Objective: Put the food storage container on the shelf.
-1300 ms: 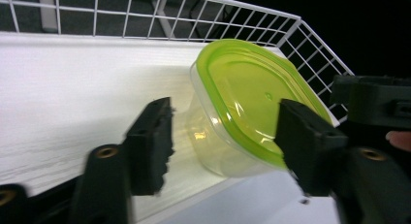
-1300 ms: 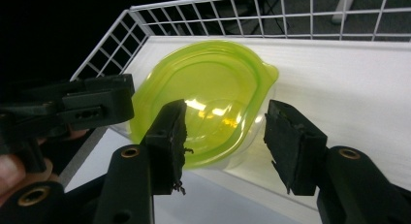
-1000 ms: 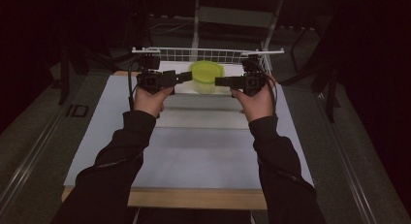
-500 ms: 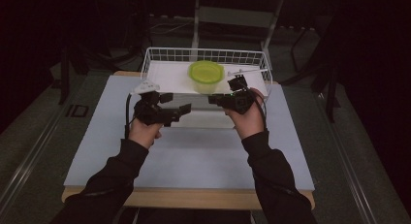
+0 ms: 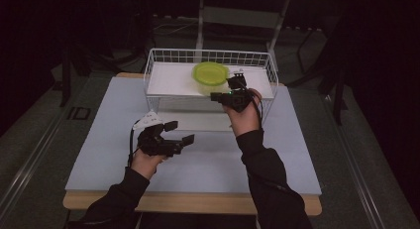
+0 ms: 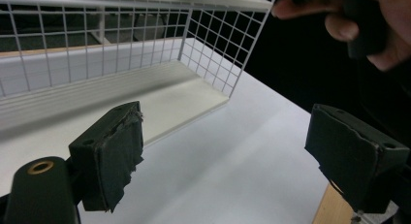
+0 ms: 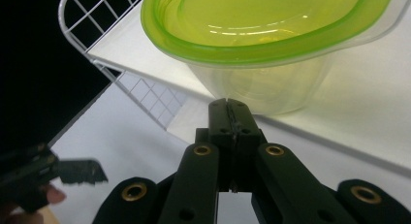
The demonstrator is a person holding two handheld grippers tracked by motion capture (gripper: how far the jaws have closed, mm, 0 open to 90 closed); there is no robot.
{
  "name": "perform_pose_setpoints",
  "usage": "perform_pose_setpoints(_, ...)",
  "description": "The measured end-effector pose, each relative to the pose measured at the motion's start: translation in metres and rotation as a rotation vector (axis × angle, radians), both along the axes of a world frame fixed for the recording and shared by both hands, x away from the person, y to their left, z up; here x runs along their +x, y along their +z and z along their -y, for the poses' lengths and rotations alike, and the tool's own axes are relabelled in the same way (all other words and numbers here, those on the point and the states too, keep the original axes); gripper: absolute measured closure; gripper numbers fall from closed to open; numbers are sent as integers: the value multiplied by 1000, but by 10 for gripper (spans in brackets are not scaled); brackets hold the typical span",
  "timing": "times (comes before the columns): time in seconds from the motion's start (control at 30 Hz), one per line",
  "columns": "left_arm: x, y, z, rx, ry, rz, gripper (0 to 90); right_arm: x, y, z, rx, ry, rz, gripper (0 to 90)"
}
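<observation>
High view: my right gripper [image 5: 214,96] sits pinched shut and empty by the green-lidded tub [image 5: 210,73] on the wire basket's [image 5: 208,55] raised shelf. Left gripper view: left gripper [image 6: 223,146] is wide open over the near table [image 6: 232,175], probably just waiting. Right gripper view: tub's clear, looks empty.
</observation>
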State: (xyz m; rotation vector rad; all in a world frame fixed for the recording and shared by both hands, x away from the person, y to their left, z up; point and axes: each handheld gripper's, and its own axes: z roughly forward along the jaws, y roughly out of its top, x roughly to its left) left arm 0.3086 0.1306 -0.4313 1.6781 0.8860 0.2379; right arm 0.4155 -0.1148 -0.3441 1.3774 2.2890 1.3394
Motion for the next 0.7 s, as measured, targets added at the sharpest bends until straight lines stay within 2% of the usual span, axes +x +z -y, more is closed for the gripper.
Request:
perform_pose_setpoints(0.07,-2,-7,1,-7,-6,-3,146,3,0,-1,2,-6,-4,900)
perform_pose_setpoints(0.27,-2,-21,0,5,-4,-24,146,12,0,-4,-4,-34,-10,900)
perform_pose_setpoints(0.53,0,-26,-4,3,1,-30,146,26,-3,-5,0,-70,-22,898)
perform_pose_setpoints(0.7,0,-27,-4,11,-2,-27,146,33,-3,-8,11,-69,-33,882)
